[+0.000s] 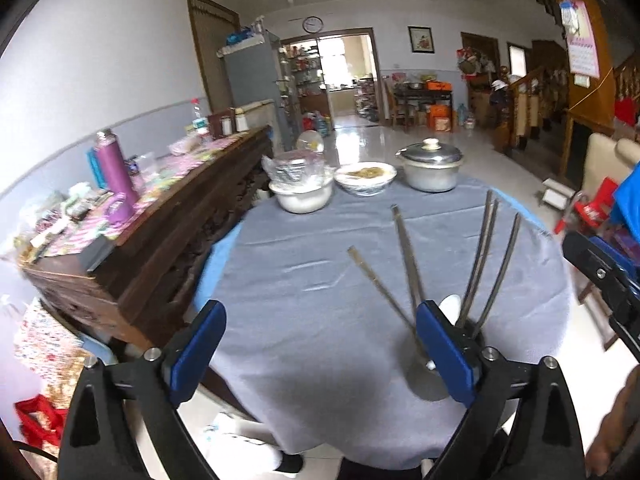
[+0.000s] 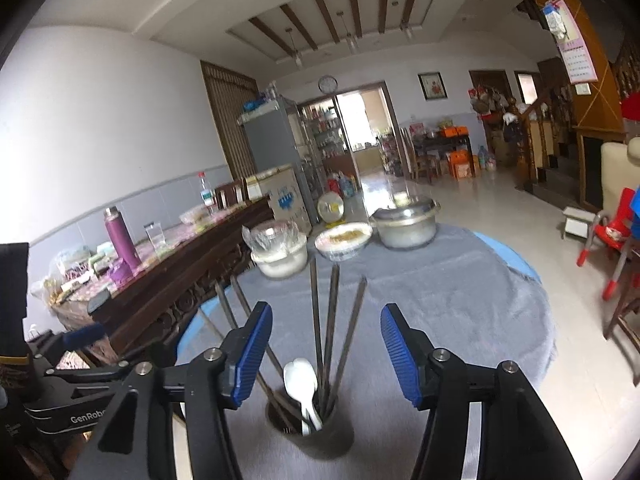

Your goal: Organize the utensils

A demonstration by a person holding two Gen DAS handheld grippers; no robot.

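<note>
- My left gripper (image 1: 320, 354): jaws spread wide, nothing between them.
- My right gripper (image 2: 326, 354): jaws apart, empty. The utensil holder (image 2: 310, 428) sits at 6 o'clock, below the gap.
- The holder has chopsticks (image 2: 332, 320) fanned toward 12 and a white spoon (image 2: 300, 376) upright in it, all on the grey tablecloth (image 2: 460, 300).
- My read: drop-off looks done, both claws clear.
- Next: look for stray utensils; none visible by the lidded pot (image 1: 432, 166) at 12.

Ahead of the claw stands a round table under a grey cloth (image 2: 460, 304). To its left runs a long dark carved wooden sideboard (image 1: 160, 264). Beyond, pale glossy floor tiles (image 2: 500, 216) reach a bright doorway (image 1: 348, 76) in white walls (image 2: 100, 120).
</note>
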